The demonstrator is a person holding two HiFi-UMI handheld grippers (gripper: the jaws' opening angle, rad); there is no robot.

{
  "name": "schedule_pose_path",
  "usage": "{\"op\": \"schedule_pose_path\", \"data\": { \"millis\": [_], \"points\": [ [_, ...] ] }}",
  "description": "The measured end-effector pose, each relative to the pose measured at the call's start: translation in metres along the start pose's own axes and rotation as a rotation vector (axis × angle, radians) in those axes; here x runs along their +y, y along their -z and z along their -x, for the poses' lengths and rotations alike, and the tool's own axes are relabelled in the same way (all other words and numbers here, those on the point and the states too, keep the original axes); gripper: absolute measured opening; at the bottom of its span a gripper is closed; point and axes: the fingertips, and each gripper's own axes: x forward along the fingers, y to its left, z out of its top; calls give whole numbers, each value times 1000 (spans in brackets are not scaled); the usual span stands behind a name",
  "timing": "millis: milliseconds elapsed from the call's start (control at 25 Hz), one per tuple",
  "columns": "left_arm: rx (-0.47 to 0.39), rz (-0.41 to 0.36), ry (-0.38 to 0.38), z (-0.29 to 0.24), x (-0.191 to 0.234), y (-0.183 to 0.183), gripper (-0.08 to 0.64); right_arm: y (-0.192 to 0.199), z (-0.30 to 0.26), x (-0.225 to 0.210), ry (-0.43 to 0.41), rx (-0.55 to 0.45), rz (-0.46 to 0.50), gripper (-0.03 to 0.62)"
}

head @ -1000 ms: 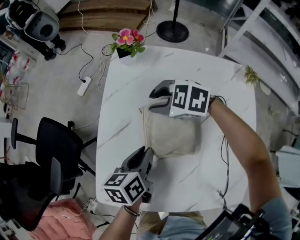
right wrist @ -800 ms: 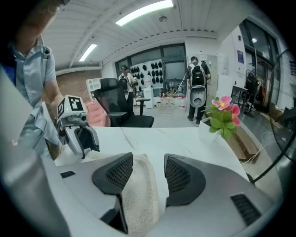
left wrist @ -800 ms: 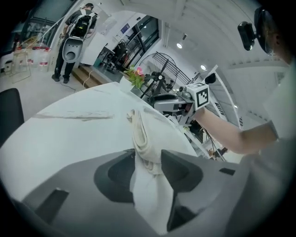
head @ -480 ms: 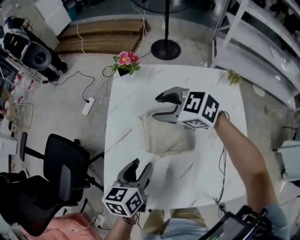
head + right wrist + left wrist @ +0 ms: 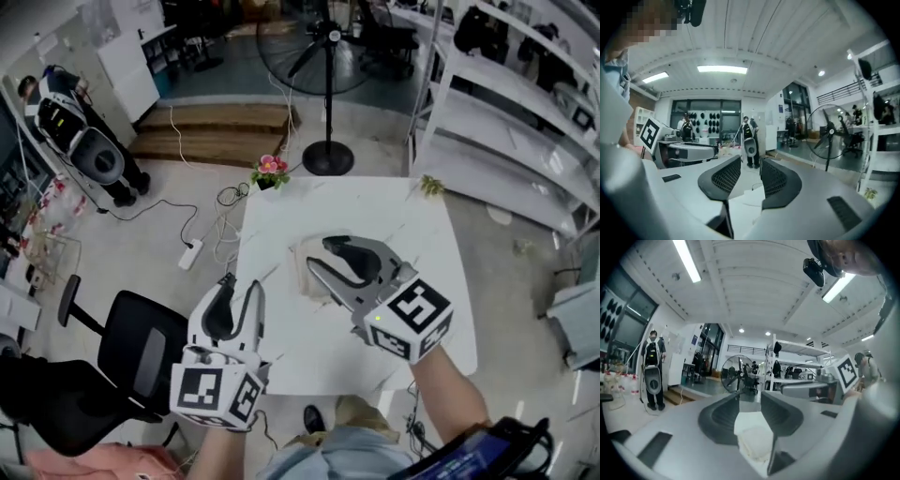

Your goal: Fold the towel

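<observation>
A beige, folded cloth towel (image 5: pixel 300 277) lies flat near the middle of a white, marble-patterned square desk (image 5: pixel 436 234). In the head view it is partly covered by the right hand-held gripper (image 5: pixel 321 253), which is held above it without touching it. The left hand-held gripper (image 5: pixel 244 281) is seen at the desk's left edge, beside the towel and apart from it. Both are pointed roughly level, out into the room. The jaws of each have just been closing, yet a clear gap is left between them and nothing is gripped, so both are released. Through the left one's gap the towel is seen below. A small pot of pink flowers (image 5: pixel 270 172) stands at the desk's far left corner. A black office chair (image 5: pixel 141 349) is placed on the floor to the left, and a black pedestal fan (image 5: pixel 328 42) beyond the desk.
</observation>
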Motion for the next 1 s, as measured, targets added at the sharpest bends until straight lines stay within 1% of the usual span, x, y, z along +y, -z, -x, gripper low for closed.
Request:
{"op": "schedule_pose_path", "data": {
  "millis": [40, 160, 240, 280, 400, 600, 880, 1000],
  "points": [
    [-27, -18, -8, 11, -4, -12, 133, -7, 11, 12, 50, -30, 6, 136],
    [-79, -72, -33, 41, -17, -36, 29, -14, 41, 41, 173, -91, 30, 85],
    [-95, -94, -43, 56, -27, -42, 14, -11, 57, 54, 226, -112, 47, 28],
    [-99, -99, -44, 62, -31, -42, 10, -9, 63, 59, 246, -117, 57, 16],
    [-100, -113, -41, 75, -42, -36, 9, -2, 77, 70, 300, -116, 93, 15],
    [-122, -109, -29, 87, -50, -37, 8, -5, 94, 81, 359, -128, 148, 15],
    [-153, -128, -12, 98, -59, -49, 8, -20, 111, 81, 410, -161, 155, 12],
    [-155, -128, 0, 98, -61, -48, 8, -25, 113, 83, 414, -183, 156, 12]
  ]
}}
